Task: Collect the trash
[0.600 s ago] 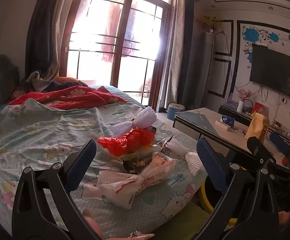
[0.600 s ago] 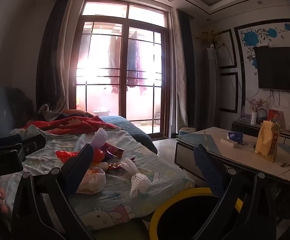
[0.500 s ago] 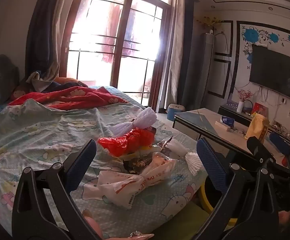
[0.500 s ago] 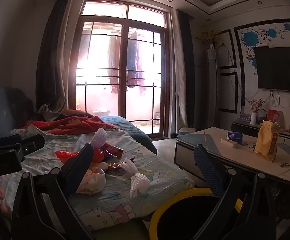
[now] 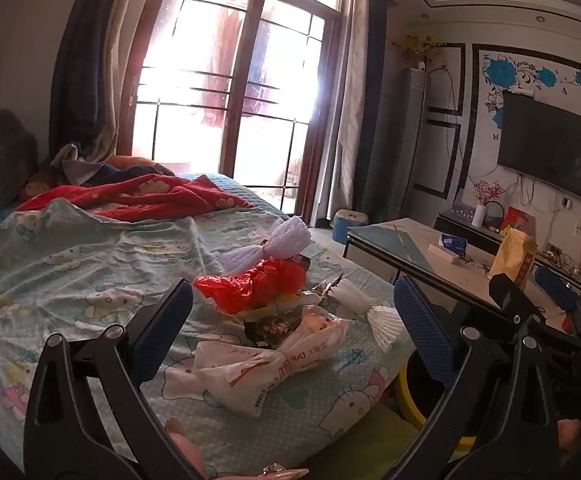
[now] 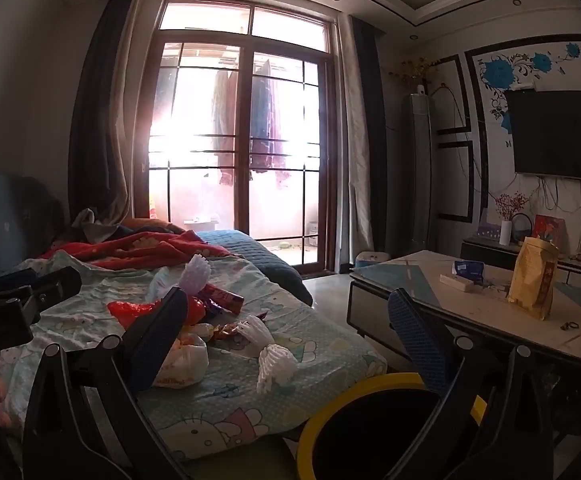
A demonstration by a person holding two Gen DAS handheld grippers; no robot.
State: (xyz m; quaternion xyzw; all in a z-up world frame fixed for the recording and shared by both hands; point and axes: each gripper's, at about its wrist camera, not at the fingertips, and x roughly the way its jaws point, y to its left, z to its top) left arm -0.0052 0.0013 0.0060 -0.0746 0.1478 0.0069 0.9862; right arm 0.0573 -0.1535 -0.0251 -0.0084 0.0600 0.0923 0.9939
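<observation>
Left gripper (image 5: 292, 316): fingers wide, empty, above the bed (image 5: 70, 272).
Right gripper (image 6: 286, 322): fingers wide, empty, over the bin (image 6: 370, 388).
Trash (image 5: 274, 320): heaped on the bed, ahead of the left fingers, untouched.
Bin: beside the bed's edge.

Trash (image 5: 274, 320) lies on the bed (image 5: 70, 272), bin (image 6: 370, 420) at its foot, table (image 6: 430, 300) right.
</observation>
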